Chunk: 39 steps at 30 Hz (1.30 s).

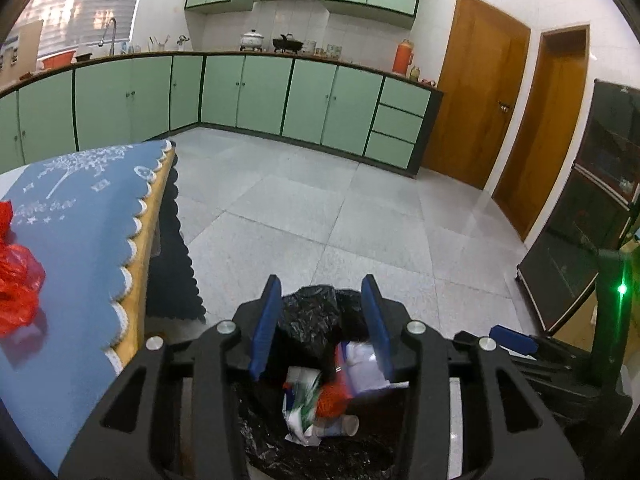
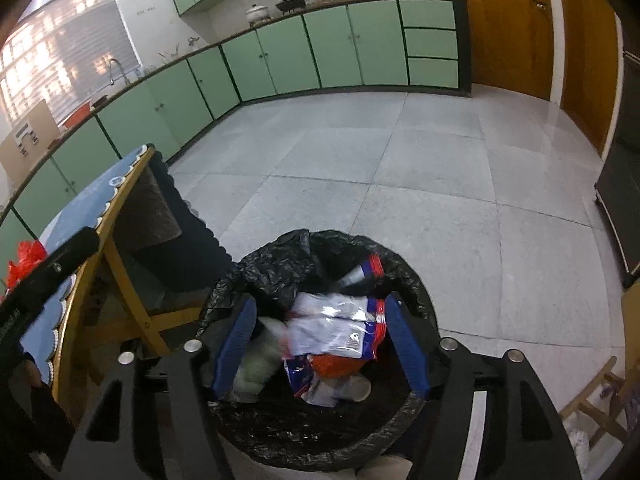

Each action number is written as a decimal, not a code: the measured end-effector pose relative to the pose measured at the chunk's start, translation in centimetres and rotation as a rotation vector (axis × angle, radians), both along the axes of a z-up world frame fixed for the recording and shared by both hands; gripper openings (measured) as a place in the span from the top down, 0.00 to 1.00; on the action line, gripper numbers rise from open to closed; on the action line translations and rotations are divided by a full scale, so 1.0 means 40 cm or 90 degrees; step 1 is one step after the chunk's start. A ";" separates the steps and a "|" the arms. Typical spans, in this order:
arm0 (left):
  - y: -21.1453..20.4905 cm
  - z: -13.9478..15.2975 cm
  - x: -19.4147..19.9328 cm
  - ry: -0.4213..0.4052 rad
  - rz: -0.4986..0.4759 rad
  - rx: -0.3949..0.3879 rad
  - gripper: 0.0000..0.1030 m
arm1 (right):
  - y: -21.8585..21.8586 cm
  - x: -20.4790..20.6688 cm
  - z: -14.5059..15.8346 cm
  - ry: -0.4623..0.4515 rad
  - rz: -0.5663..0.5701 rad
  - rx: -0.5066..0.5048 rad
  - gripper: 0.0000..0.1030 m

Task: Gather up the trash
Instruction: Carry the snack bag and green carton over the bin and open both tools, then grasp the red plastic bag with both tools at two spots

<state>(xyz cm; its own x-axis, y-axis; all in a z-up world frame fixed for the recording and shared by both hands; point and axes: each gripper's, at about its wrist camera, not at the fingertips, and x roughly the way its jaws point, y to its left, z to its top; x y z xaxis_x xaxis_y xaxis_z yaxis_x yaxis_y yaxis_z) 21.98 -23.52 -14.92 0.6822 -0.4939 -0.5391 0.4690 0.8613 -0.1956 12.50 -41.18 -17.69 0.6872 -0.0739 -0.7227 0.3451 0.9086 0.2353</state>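
Below both grippers sits a trash bin (image 2: 320, 420) lined with a black bag (image 2: 276, 268), on a floor (image 1: 360, 216) of pale grey tiles. Inside lie a white-and-blue plastic wrapper (image 2: 336, 328), an orange scrap (image 2: 336, 364) and a paper cup (image 2: 356, 388). The left gripper (image 1: 322, 320) hangs with its jaws released, nothing pressed between them — the right gripper (image 2: 320, 344) likewise stands parted above the wrapper. Beside the bin is a wooden table (image 1: 150, 240) under a blue scalloped cloth (image 1: 80, 240), a crumpled red bag (image 1: 16, 280) on it. Green cabinets (image 1: 264, 96) run along the far wall, wooden doors (image 1: 476, 100) to the right.
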 end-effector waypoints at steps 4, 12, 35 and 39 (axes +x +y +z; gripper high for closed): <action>0.038 0.055 -0.014 -0.029 0.012 -0.014 0.52 | 0.023 -0.018 0.052 -0.029 -0.001 -0.019 0.36; 0.262 0.166 -0.080 -0.091 0.089 -0.006 0.41 | 0.211 -0.038 0.223 -0.139 0.073 -0.051 0.23; 0.851 0.180 -0.102 -0.103 0.388 0.069 0.36 | 0.849 0.233 0.175 -0.132 0.289 -0.061 0.25; 0.881 0.166 -0.090 -0.091 0.399 0.064 0.36 | 0.866 0.281 0.146 -0.083 0.298 -0.046 0.30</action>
<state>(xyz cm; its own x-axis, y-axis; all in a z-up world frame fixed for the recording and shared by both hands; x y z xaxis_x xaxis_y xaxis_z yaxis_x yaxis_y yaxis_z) 18.37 11.73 -8.29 0.8930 0.0692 -0.4447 -0.1132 0.9909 -0.0733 23.73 -6.54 -11.83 0.7428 0.2179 -0.6330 -0.1320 0.9747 0.1805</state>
